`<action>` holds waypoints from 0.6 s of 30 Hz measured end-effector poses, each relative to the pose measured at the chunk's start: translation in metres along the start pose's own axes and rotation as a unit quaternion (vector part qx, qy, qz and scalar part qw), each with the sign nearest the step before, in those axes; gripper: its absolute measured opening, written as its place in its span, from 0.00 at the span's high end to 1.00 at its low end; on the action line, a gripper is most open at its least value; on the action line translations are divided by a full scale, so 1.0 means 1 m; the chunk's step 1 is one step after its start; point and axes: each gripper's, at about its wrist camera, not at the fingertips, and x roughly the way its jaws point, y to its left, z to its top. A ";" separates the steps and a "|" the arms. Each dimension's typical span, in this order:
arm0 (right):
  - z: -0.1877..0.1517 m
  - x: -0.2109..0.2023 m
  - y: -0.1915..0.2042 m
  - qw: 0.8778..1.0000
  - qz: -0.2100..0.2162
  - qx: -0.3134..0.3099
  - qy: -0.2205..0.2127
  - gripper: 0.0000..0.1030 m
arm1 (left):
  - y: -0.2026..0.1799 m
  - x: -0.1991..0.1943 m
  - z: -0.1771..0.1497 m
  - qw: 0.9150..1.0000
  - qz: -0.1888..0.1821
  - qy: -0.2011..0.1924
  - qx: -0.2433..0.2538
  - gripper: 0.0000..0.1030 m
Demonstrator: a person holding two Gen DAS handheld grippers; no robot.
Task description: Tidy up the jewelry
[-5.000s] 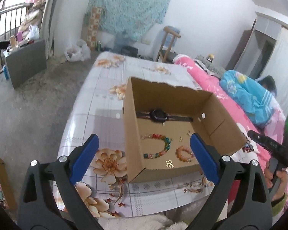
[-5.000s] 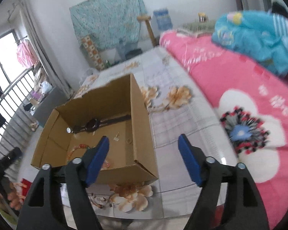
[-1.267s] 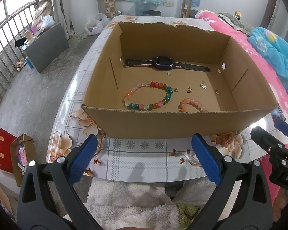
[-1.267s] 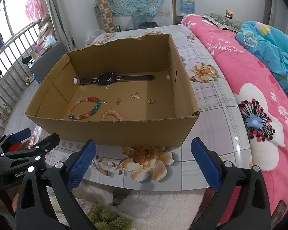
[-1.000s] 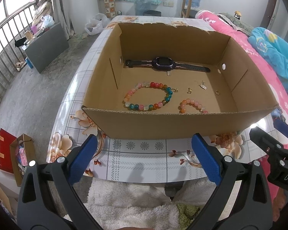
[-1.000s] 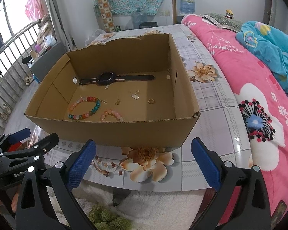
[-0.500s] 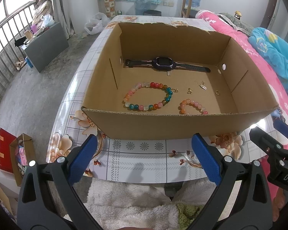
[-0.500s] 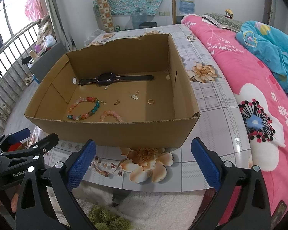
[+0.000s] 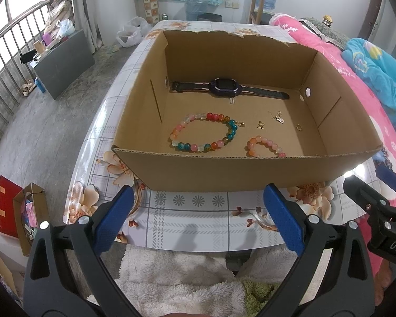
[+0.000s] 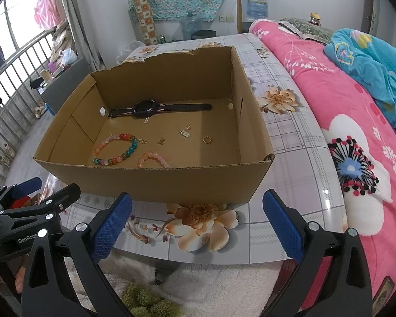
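Seemingly everything already sits inside the cardboard box (image 9: 250, 171). Left wrist view: left gripper (image 9: 198, 219) gapes wide and empty at lower centre; watch (image 9: 225, 87), big bracelet (image 9: 203, 134), small bracelet (image 9: 265, 145) lie mid-frame. Right wrist view: right gripper (image 10: 196, 220) likewise spread, empty; ring (image 10: 207, 139) centre. Sorted, or awaiting sorting: undecidable.

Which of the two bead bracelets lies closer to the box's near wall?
The small pink-orange bracelet, partly hidden behind the near wall; the larger multicoloured bracelet lies left, farther in.
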 end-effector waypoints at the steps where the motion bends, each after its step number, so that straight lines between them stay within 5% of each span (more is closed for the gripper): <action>1: 0.000 0.000 0.000 1.000 0.000 0.000 0.000 0.06 | -0.001 0.000 0.000 1.000 0.000 0.000 0.000 0.08; 18: 0.000 0.000 0.000 1.000 -0.001 -0.001 0.000 0.06 | 0.001 0.003 -0.002 1.000 -0.004 0.006 -0.005 0.08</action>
